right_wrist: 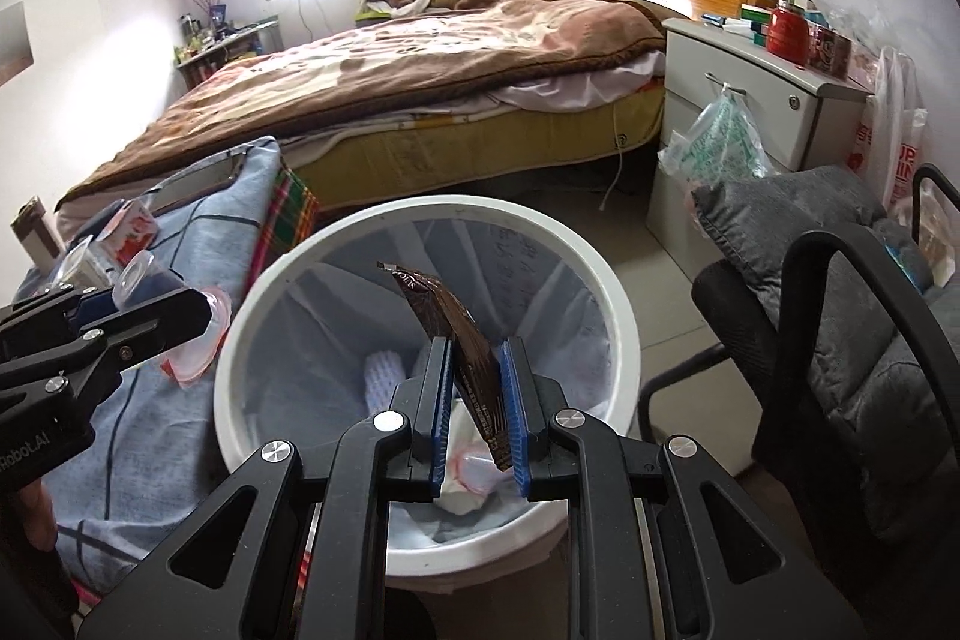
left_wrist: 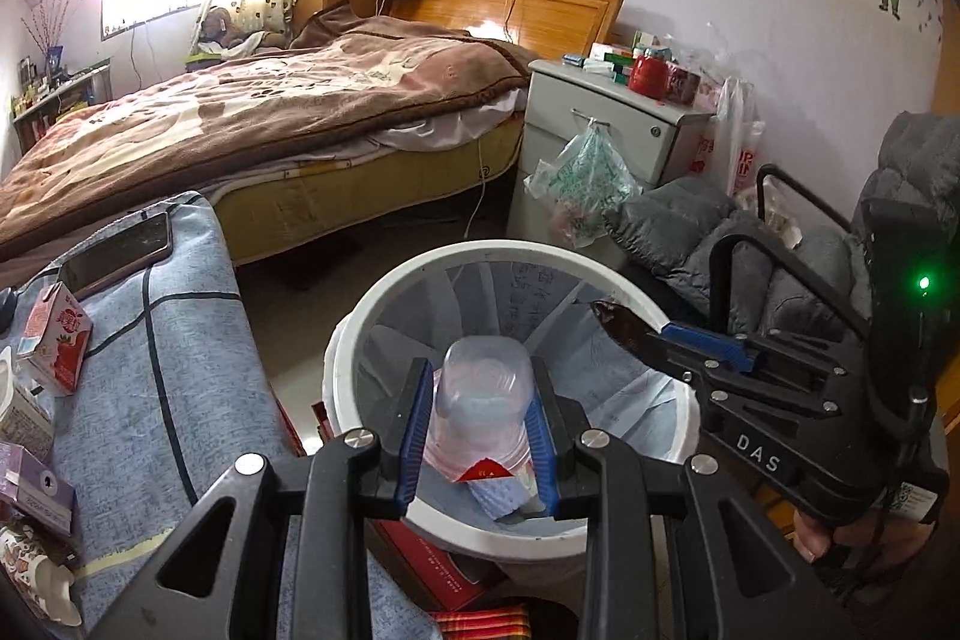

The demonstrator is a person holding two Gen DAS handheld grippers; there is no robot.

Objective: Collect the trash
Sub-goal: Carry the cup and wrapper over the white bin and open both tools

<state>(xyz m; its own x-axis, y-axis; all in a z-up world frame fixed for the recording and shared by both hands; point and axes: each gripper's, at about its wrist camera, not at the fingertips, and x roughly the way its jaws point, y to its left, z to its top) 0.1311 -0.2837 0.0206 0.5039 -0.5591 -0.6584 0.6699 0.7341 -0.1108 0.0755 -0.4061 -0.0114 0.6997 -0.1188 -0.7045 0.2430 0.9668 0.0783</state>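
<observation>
A white bin (left_wrist: pixel 372 316) lined with a pale bag stands on the floor below both grippers. My left gripper (left_wrist: pixel 482 370) is shut on a clear plastic cup (left_wrist: pixel 483 391), bottom end forward, above the bin's near side. A red-edged peeled lid hangs from the cup. My right gripper (right_wrist: pixel 477 349) is shut on a brown foil wrapper (right_wrist: pixel 456 328), which sticks up tilted over the bin (right_wrist: pixel 252 328). In the left wrist view the right gripper (left_wrist: pixel 672 340) reaches in from the right, over the rim. In the right wrist view the left gripper (right_wrist: pixel 180 307) with the cup (right_wrist: pixel 141 280) hangs at the bin's left edge. Crumpled tissue (right_wrist: pixel 384 370) lies inside.
A table under a blue checked cloth (left_wrist: pixel 150 370) stands left of the bin, with a red drink carton (left_wrist: pixel 57 337), other small packs and a phone (left_wrist: pixel 114 256) on it. A grey padded chair (right_wrist: pixel 840 310) is at the right. Beyond are a bed (left_wrist: pixel 270 112) and a nightstand (left_wrist: pixel 600 124) with a hanging bag.
</observation>
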